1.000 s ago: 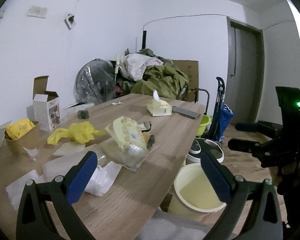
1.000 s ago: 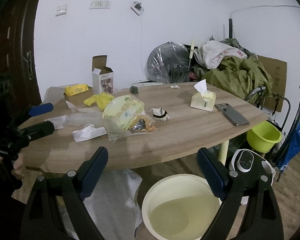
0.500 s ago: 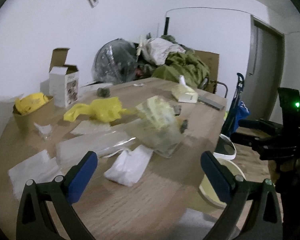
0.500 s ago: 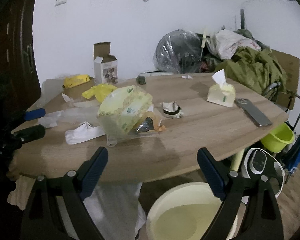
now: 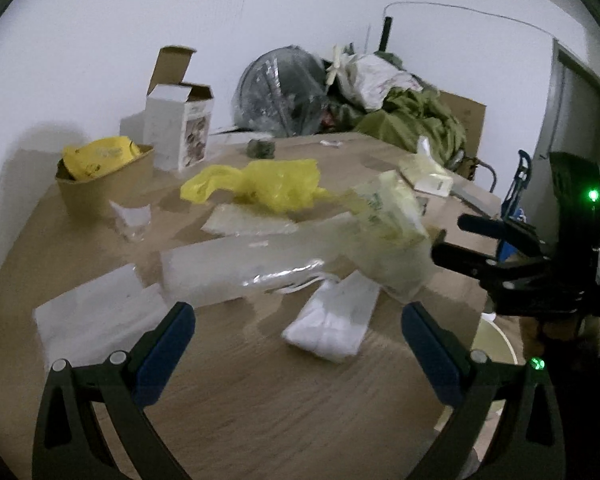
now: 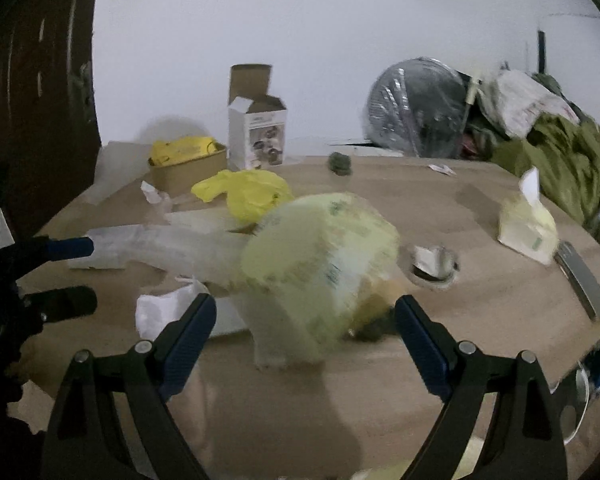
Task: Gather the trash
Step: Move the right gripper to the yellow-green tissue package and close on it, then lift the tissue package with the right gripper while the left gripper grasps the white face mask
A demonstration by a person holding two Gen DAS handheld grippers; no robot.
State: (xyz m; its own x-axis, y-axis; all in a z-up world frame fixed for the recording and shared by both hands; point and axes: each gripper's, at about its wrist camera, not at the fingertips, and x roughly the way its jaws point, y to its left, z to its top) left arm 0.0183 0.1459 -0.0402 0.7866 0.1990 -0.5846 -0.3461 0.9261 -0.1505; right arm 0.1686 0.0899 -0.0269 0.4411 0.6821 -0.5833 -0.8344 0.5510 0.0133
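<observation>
We're holding both tools wide open and empty: left tool (image 5: 298, 330) by the white wrapper (image 5: 332, 328), right tool (image 6: 305, 322) at the pale green bag (image 6: 320, 256) beside it.

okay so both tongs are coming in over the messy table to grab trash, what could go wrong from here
1. The right tongs, open, are lined up on the pale yellow-green bag. It looks soft and bulky, so the grip may slip or spill what's tucked under it.
2. The left tongs, also open, are near the white wad; clear plastic wrap beside it could get dragged along.
3. Both views are blurred, so aim may be off.
</observation>
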